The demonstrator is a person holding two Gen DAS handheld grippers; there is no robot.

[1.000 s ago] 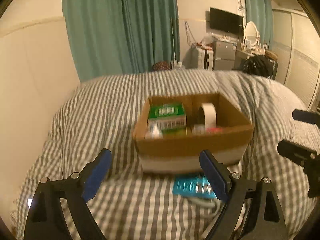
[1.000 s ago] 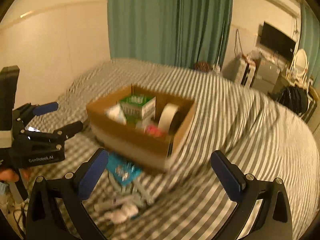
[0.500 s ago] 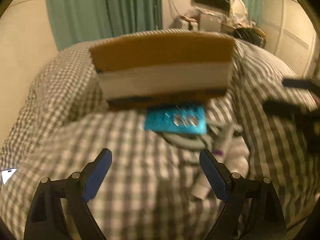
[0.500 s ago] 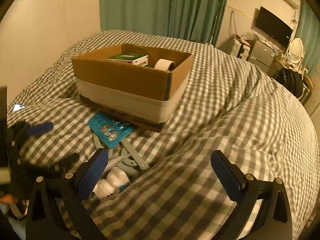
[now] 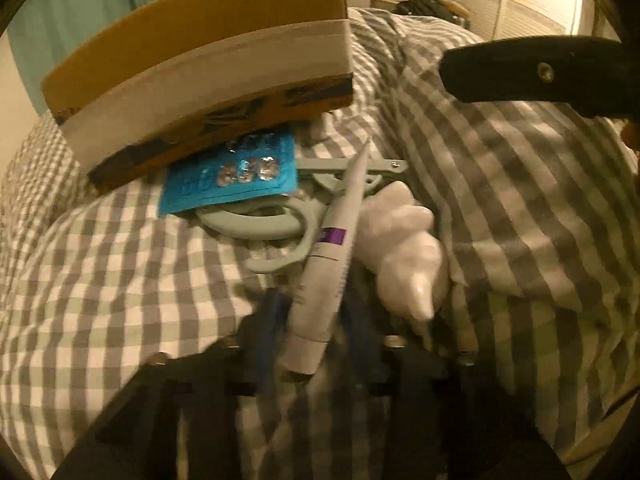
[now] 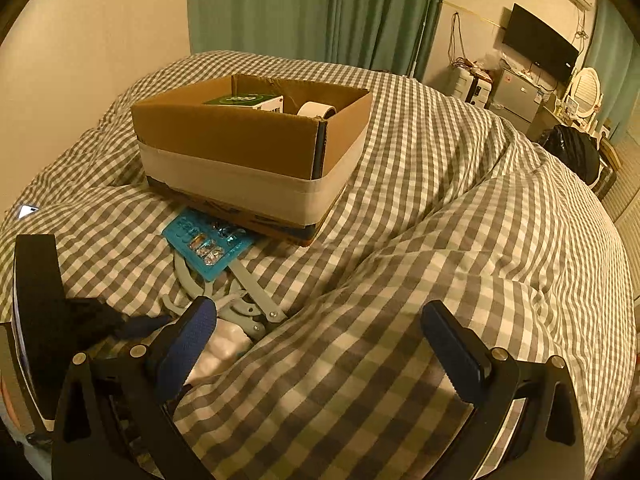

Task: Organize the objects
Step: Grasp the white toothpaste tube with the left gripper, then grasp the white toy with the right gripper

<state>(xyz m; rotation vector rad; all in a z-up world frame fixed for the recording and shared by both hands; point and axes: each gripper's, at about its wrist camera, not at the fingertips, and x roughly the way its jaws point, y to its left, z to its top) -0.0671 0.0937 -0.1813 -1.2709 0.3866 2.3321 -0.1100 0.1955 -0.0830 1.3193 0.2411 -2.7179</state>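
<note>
Low in the left wrist frame, the left claw (image 5: 310, 320) is clamped on a white tube (image 5: 324, 276) lying over grey scissors (image 5: 276, 224) beside a blue blister pack (image 5: 228, 176) below the cardboard box (image 6: 248, 148) on the checked bed (image 6: 440, 240), while the right claw (image 6: 316, 344) stands apart, empty, at lower centre.

Count of things on the checked bed

One cardboard box (image 6: 248, 152) holds one green carton (image 6: 244, 101) and one roll of tape (image 6: 316, 110). Outside it lie one blue blister pack (image 5: 232, 174) with three silvery bubbles showing, one pair of grey scissors (image 5: 280, 224), one white tube (image 5: 326, 272) and one white lumpy bag (image 5: 408, 252). Two grippers are in view, each with two fingers.
</note>
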